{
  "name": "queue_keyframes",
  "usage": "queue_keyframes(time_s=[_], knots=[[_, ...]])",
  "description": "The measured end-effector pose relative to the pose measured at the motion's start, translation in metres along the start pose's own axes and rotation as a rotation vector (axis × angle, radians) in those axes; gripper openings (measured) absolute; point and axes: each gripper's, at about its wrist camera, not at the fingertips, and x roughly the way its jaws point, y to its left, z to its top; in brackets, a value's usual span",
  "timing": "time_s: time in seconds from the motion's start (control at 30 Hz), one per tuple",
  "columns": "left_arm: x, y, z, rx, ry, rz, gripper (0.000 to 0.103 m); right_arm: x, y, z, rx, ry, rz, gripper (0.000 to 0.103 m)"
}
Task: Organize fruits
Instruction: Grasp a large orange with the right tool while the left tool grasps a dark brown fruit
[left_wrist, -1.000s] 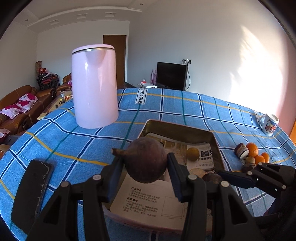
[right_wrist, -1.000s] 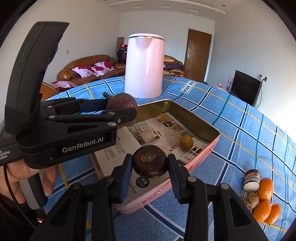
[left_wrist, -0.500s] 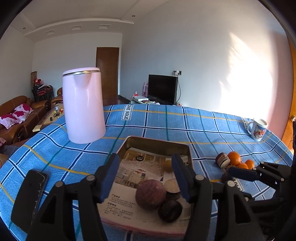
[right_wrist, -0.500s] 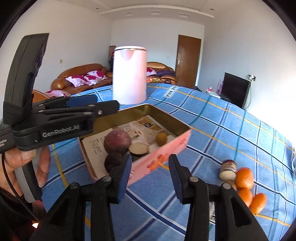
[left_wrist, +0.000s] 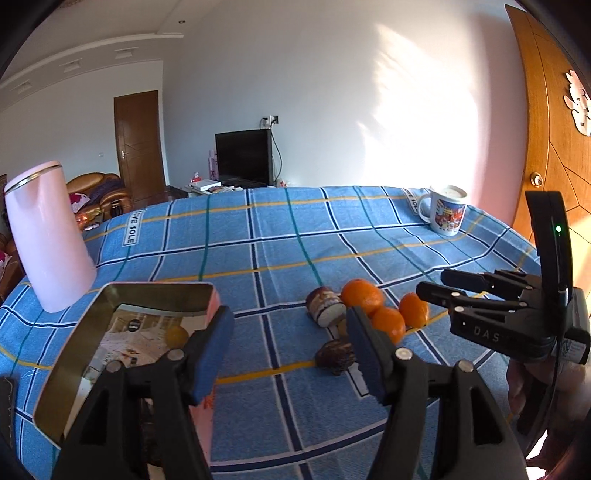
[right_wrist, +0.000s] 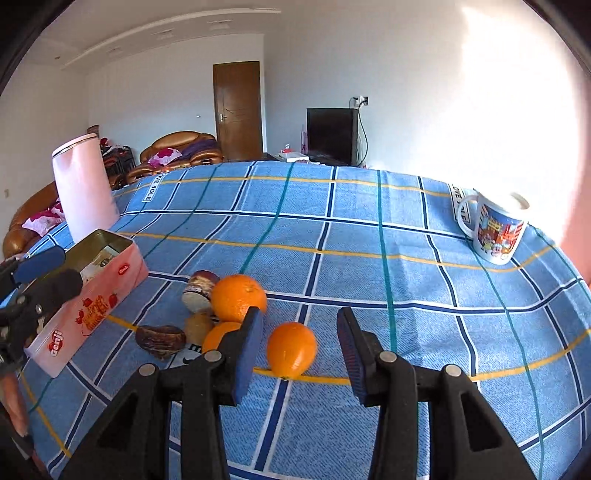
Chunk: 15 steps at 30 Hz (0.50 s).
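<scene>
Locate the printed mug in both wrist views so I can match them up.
Left wrist view: the printed mug stands at upper right, on the far edge of the blue checked cloth.
Right wrist view: the printed mug stands at right of centre, near the cloth's far right edge, handle to the left.
Shared landmark: the pink kettle, far left in both.

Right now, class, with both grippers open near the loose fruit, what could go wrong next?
1. The round orange between the right gripper fingers could roll away if a finger nudges it.
2. The remaining oranges sit bunched, so one grasp may scatter neighbours.
3. The left gripper hangs beside the tin; it could bump it.
</scene>
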Motion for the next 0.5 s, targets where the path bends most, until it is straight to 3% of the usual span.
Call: queue_keyframes(time_s=[0.4,0.5], knots=[[0.046,-0.027,-0.011,0.056,0.192,-0.111,0.063,0.020,-0.015,-0.003,0.049,0.114,0.054,0.044],[0.058,-0.028,-0.013,0.048,0.245,-0.136,0.055,0.025,-0.016,-0.004,0.056,0.139,0.061,0.044]])
